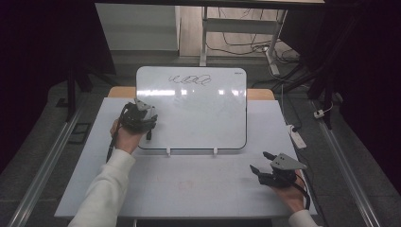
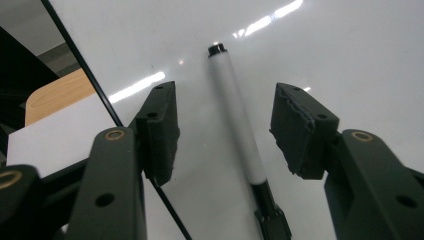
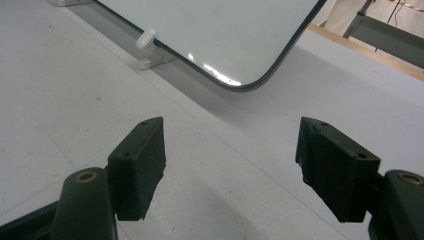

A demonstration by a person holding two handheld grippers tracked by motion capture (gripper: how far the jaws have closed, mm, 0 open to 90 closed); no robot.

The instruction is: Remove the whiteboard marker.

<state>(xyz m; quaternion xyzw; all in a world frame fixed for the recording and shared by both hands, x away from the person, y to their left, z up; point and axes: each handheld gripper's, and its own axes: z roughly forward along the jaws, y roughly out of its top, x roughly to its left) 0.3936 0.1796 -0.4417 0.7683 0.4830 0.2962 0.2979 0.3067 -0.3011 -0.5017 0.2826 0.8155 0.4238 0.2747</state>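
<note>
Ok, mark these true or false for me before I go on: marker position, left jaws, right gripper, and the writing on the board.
1. A marker lies on the whiteboard between the left gripper jaws. True.
2. The left pads already press on the marker. False: gaps show on both sides.
3. The right gripper holds an eraser. False: its jaws are open over the bare table.
4. Black writing sits near the board's top edge. True.
5. The marker's barrel is red. False: it is white with black ends.
</note>
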